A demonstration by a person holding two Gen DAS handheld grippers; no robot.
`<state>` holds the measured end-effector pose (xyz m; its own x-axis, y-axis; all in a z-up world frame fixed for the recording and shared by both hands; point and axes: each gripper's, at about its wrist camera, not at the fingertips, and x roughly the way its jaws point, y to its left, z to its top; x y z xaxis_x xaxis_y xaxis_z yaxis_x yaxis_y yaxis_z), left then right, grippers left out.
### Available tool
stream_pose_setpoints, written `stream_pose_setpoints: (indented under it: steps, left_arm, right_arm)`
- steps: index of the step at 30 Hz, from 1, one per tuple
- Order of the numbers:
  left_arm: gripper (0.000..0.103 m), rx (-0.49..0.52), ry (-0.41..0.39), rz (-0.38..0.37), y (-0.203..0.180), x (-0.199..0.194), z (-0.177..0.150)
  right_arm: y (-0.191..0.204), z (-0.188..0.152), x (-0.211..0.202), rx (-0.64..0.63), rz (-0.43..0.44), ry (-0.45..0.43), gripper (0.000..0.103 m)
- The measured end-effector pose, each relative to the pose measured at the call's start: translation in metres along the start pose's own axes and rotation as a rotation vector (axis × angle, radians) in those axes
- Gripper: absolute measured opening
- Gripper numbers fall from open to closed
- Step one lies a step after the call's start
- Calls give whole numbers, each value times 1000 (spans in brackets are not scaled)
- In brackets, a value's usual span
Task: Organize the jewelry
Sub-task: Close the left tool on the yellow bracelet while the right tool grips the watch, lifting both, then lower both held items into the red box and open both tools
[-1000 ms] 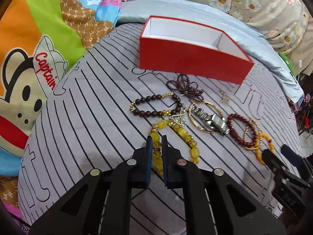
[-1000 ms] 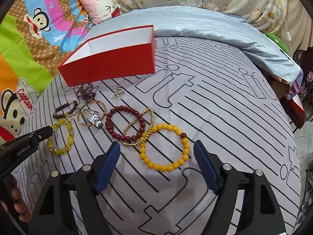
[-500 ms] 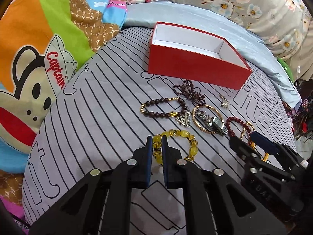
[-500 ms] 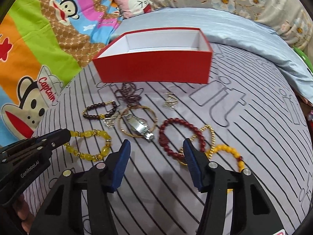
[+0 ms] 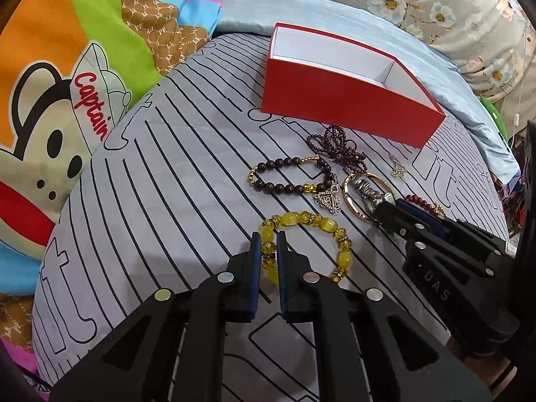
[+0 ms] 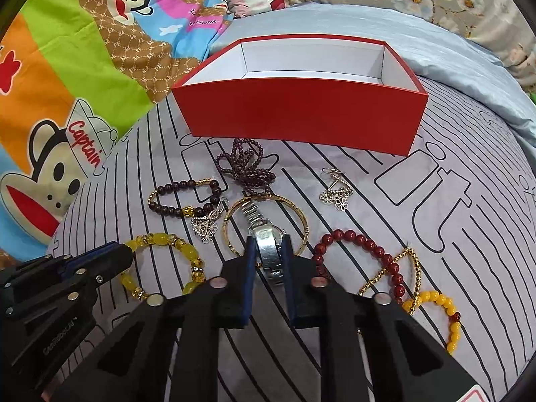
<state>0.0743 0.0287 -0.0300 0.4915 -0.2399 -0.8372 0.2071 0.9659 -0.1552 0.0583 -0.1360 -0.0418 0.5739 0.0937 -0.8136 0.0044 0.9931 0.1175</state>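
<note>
Right gripper (image 6: 268,258) closing on silver watch (image 6: 268,251) — left gripper (image 5: 268,254) clamps yellow bracelet (image 5: 303,246).

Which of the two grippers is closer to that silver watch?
Right. The right gripper has its jaws closing around the silver watch; the left gripper is off beside it, clamping the yellow bracelet.
</note>
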Motion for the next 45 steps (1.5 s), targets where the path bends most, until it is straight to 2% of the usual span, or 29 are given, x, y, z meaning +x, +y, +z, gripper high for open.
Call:
stream_pose_setpoints:
  steps: [8,16,22,28,32,35,38,45]
  left_arm:
    - [9,13,-30,-15,-6,-11,5]
    - [9,52,-100,-51,-23,-45,19]
    - [9,99,-171,-67,-38,-73,44]
    - [9,134,-246,-113,-52,-95,93]
    - [9,163,-320,-87,-63,-98,136]
    - [9,171,-336,-80,-68,-84,165]
    - [9,174,-316,-86,-70,-59,188]
    - [9,166,-236,-109,-70,8,215]
  right_arm:
    - [-6,3,-25,38,26,-54,11]
    - [-15,19,-75,61,32,-140,11]
    - [-20,36,-108,41,13,-210,11]
    - [-30,77,-128,43,24,-272,11]
    - [-40,110,-124,55,36,-293,11]
    - [-47,137,-110,53,22,-298,11]
    - [-56,162,-85,64,31,-274,11]
    - [-73,183,-26,91,21,-207,11]
